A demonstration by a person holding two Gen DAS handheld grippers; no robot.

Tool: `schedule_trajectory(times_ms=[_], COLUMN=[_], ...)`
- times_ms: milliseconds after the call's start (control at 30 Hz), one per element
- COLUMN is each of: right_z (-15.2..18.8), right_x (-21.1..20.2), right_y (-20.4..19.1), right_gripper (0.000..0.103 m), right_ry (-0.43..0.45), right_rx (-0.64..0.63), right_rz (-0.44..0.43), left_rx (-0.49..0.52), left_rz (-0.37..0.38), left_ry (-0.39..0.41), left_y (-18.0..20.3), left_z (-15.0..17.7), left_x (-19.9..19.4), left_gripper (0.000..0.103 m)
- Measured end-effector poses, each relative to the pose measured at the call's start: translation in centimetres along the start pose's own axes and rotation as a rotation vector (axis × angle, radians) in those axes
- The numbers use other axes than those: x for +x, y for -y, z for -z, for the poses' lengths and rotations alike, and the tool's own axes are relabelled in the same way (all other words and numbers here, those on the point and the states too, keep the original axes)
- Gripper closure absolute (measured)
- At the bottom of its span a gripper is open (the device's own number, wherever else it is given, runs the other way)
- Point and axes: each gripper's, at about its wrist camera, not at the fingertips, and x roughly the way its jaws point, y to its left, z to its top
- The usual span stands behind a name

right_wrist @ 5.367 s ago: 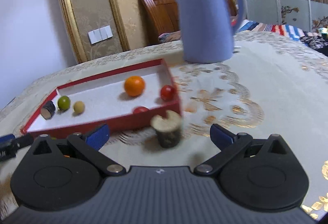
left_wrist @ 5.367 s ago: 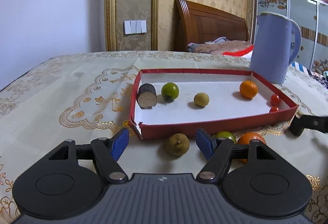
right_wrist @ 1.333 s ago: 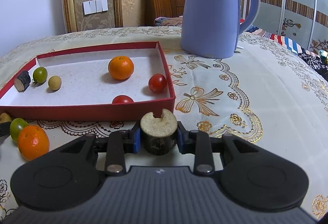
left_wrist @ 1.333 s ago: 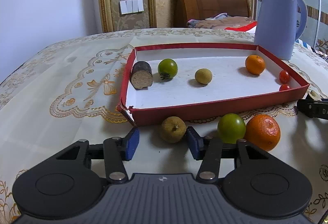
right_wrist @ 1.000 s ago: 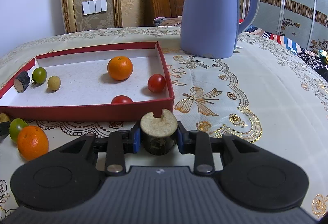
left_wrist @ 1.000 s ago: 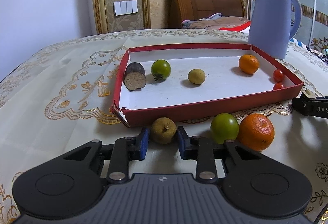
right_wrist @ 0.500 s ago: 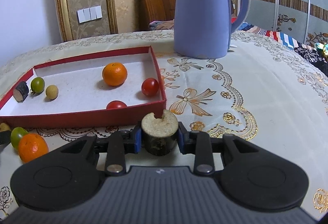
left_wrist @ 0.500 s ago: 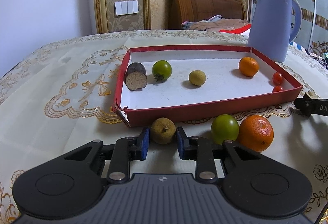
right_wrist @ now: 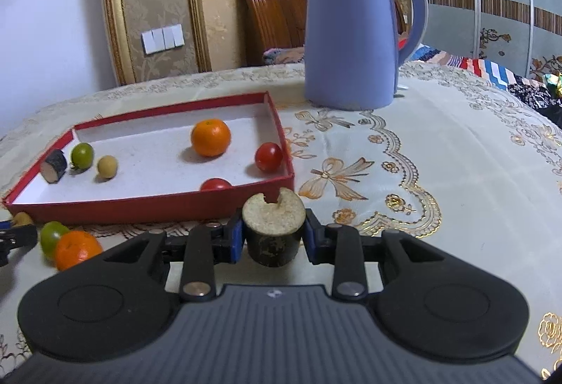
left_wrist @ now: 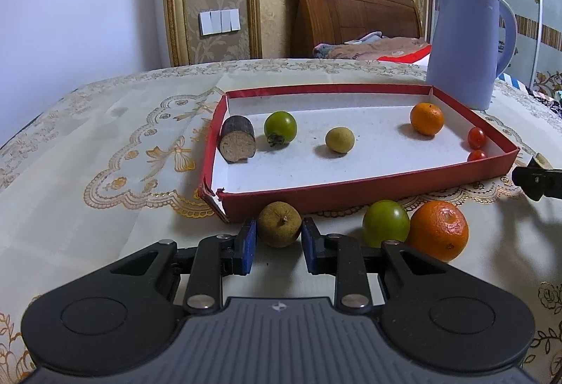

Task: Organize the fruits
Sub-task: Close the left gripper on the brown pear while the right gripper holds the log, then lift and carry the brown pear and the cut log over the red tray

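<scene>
Red tray [left_wrist: 368, 189] lies just above both my loads in frame. My left jaws [left_wrist: 279, 238] clamp the brown fruit [left_wrist: 280, 223], seemingly resting on the bench; my right jaws [right_wrist: 270, 238] clamp the upright cane stub [right_wrist: 273, 226].

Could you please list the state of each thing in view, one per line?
Left claw: shut on the brown fruit.
Right claw: shut on the cane piece.
Red tray: open, near left corner torn, six pieces inside.
Green fruit: loose on the cloth, touching the orange.
Kettle: upright, lid shut.
</scene>
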Motion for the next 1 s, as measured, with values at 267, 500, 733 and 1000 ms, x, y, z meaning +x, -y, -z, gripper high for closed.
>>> schedule_trajectory(times_ms=[267, 500, 733, 1000], right_z=[0.19, 0.22, 0.25, 0.23], right_x=[-0.43, -0.37, -0.21, -0.57], right_y=[-0.44, -0.18, -0.02, -0.04], right_gripper=[0.072, 0.072, 0.072, 0.072], right_ry=[0.014, 0.012, 0.006, 0.026], right_rx=[-0.015, -0.005, 0.005, 0.004], right_rz=[-0.006, -0.01, -0.013, -0.012], left_rx=[0.005, 0.002, 0.006, 0.011], left_rz=[-0.005, -0.006, -0.005, -0.005], left_ry=[0.004, 0.003, -0.001, 0.004], left_y=[0.18, 0.13, 0.28, 0.32], left_z=[-0.01, -0.08, -0.08, -0.11], left_x=[-0.08, 0.01, 0.02, -0.04], left_gripper=[0.076, 0.076, 0.076, 0.076])
